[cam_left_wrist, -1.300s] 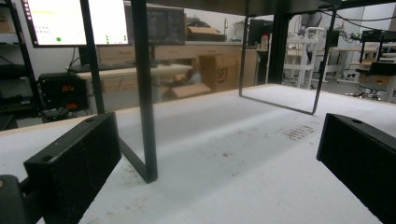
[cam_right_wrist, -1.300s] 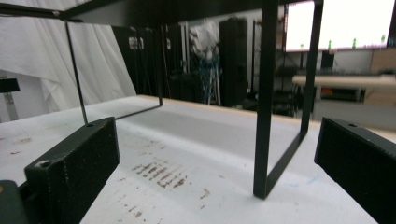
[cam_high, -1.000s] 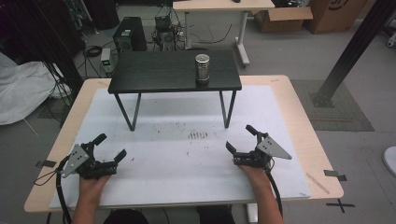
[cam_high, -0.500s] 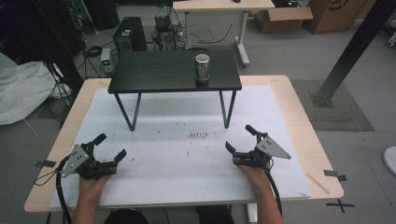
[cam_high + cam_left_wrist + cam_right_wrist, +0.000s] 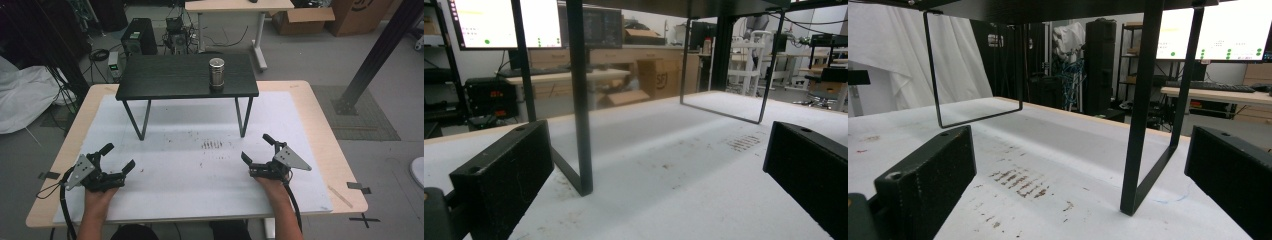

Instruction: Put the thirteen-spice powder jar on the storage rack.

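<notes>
A metal can [image 5: 216, 73] stands upright on a small black table [image 5: 165, 77] at the far middle of the white mat. My left gripper [image 5: 118, 157] rests low on the mat near the front left, open with nothing between its jaws. My right gripper [image 5: 257, 147] rests near the front right, also open and empty. In the left gripper view, my left gripper [image 5: 659, 165] faces the black table's near leg frame [image 5: 579, 95]. In the right gripper view, my right gripper [image 5: 1080, 165] faces the other leg frame [image 5: 1143, 110].
The white mat [image 5: 200, 165] covers a wooden tabletop [image 5: 330, 145] and bears brownish smudges [image 5: 212, 145] in its middle. Beyond the table stand a desk, cardboard boxes, computer equipment and a black post [image 5: 375, 55] at the right.
</notes>
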### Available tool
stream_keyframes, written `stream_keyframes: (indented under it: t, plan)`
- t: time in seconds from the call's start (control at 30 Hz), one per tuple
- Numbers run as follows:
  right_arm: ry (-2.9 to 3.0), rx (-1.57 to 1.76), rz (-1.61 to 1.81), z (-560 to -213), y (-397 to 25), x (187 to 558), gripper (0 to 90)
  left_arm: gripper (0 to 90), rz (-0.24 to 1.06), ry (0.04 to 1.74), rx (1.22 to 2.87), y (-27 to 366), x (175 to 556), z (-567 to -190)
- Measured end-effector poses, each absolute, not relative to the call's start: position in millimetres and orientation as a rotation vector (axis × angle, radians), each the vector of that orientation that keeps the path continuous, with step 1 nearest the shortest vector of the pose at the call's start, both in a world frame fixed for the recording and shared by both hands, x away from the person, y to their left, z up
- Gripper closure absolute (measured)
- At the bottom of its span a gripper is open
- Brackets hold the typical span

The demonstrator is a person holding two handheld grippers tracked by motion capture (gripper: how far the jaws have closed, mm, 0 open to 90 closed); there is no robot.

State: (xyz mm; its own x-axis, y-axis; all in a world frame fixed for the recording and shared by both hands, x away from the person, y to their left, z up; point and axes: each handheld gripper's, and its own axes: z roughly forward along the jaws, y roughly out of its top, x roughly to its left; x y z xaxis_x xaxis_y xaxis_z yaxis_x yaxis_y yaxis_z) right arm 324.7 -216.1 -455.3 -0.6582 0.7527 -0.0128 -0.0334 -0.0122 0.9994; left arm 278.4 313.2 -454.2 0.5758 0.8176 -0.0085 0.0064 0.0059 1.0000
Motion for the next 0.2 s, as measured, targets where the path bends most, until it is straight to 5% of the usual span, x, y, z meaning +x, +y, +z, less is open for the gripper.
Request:
stream_keyframes:
  t: [0.2]
  plan:
    - [1.688, 0.747, 1.728, -455.2, -215.8, 324.7, 0.0, 0.3, 0.743, 0.75, 1.44, 312.8, 278.2, -454.2]
